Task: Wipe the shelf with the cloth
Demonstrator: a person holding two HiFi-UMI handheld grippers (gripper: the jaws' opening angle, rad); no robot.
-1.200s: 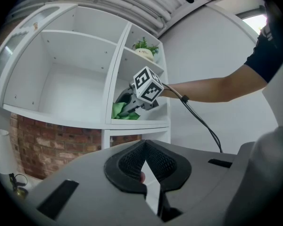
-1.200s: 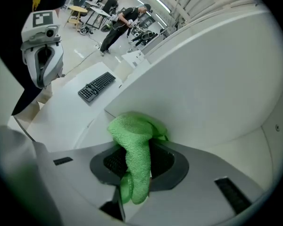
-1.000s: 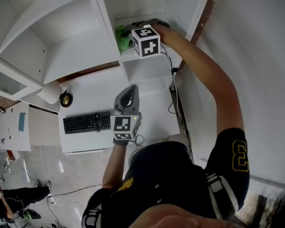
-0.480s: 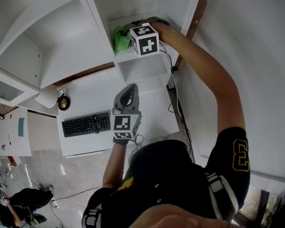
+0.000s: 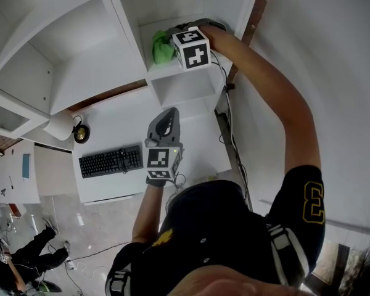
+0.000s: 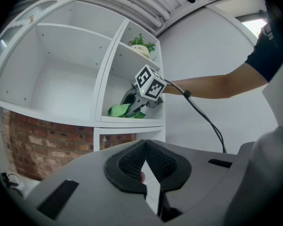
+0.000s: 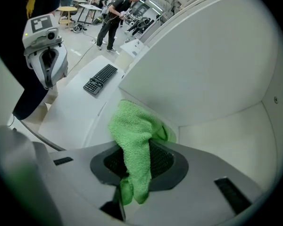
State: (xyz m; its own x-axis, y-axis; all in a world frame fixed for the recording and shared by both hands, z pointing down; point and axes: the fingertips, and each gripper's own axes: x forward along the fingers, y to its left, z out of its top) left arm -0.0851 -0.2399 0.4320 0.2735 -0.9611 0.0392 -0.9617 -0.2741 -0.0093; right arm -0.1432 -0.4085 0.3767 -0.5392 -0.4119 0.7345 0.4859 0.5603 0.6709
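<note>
Clamping the green cloth (image 7: pixel 134 140) between both pads, the right tongs (image 7: pixel 137 166) are closed on its middle. A short tail hangs out behind the pads and the larger bunch sticks out ahead of them. The left tongs (image 6: pixel 145 149) have their tips together with nothing between them. They are held low over the white table (image 5: pixel 123 122), close to the person's body and well apart from the work.

Change over the last second: slight. The right tongs have stayed in the same compartment of the shelf (image 6: pixel 132 120). The cloth has shifted only a little along the board, near the upright divider on its left. The left tongs have not moved from their place above the table, beside the keyboard (image 5: pixel 111 160). Judgement: a wiping stroke is under way and not finished, since only the left part of this board appears to be under the cloth.

Orientation of the cloth: its long axis runs in line with the right tongs, from the tail at the pads out to the bunched free end. From the left gripper view, that free end lies on the board and points left toward the divider. The right side of the board is hidden behind the tongs and the arm.
</note>
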